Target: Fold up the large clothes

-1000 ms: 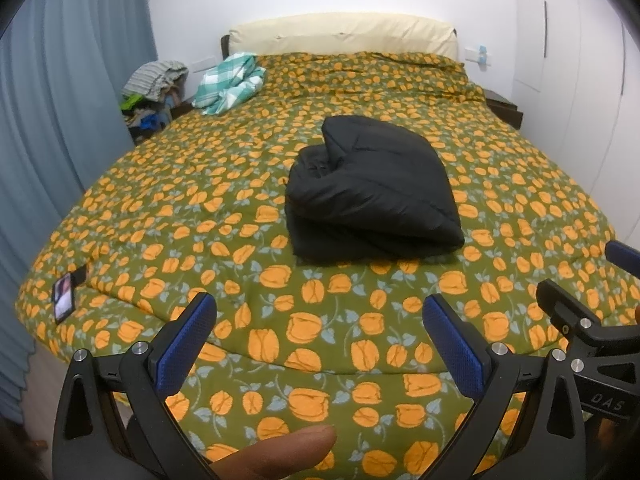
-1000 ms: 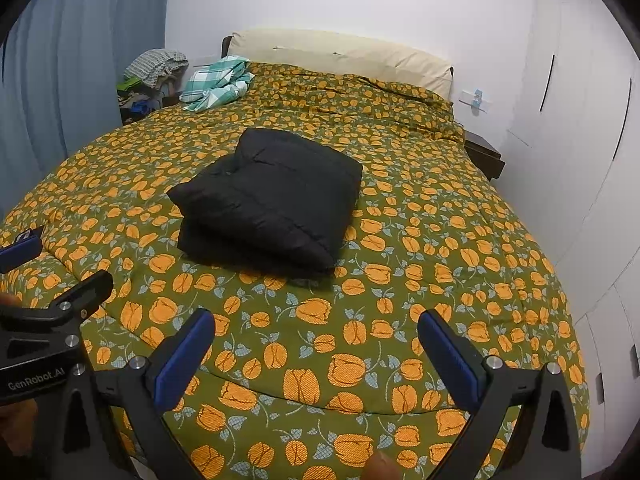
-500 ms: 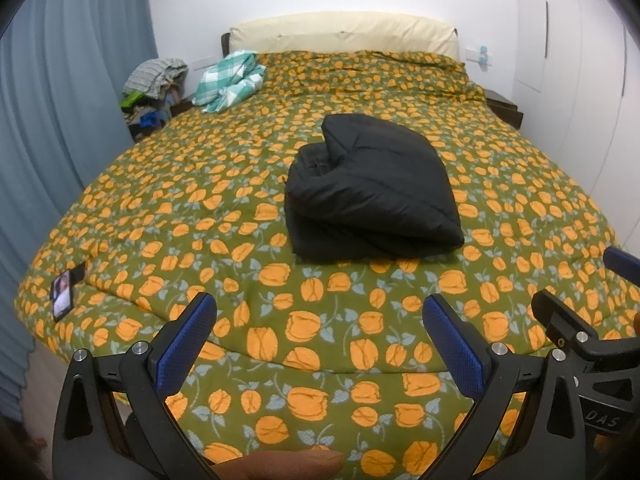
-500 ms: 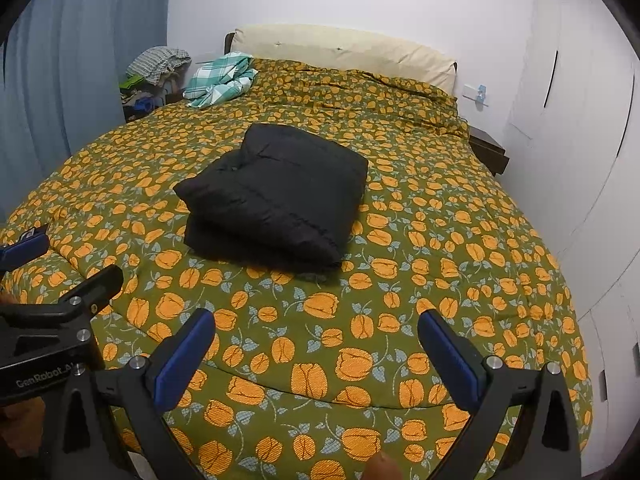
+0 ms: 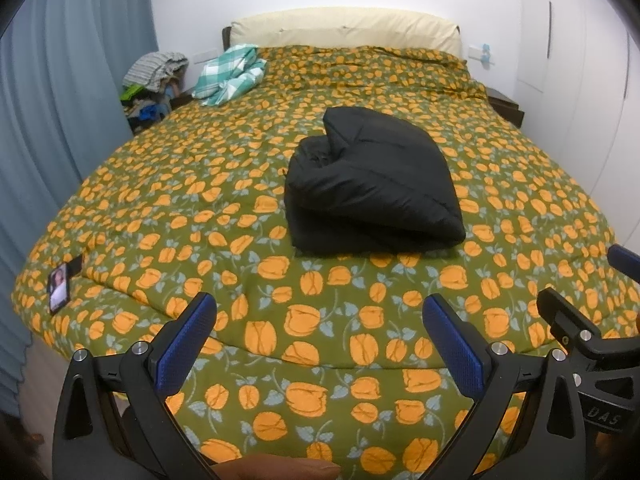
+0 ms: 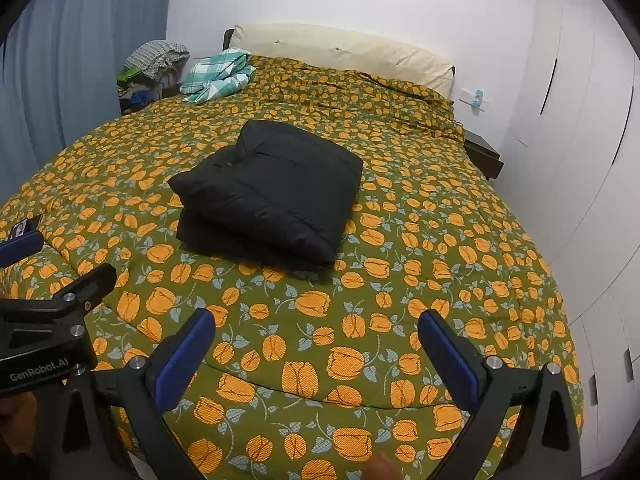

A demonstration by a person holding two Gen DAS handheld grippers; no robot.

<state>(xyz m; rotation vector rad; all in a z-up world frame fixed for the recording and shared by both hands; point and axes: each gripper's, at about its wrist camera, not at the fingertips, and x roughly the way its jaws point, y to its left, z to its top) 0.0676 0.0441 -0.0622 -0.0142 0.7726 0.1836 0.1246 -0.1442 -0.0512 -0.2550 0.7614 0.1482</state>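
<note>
A black puffy jacket lies folded into a thick bundle in the middle of the bed, which has an olive cover with orange flowers. My left gripper hangs open over the bed's near edge, well short of the jacket, with nothing between its blue pads. My right gripper is likewise open and empty, near the foot of the bed. Each gripper shows at the side of the other's view. A thumb tip shows at the bottom of the left wrist view.
A teal checked cloth lies crumpled at the head of the bed, left of the cream pillow. Clothes are piled on a side stand. A phone rests on the bed's left edge. Blue curtain left, white wardrobes right.
Both grippers have drifted back slightly from the bed; the jacket has not moved and both stay open.
</note>
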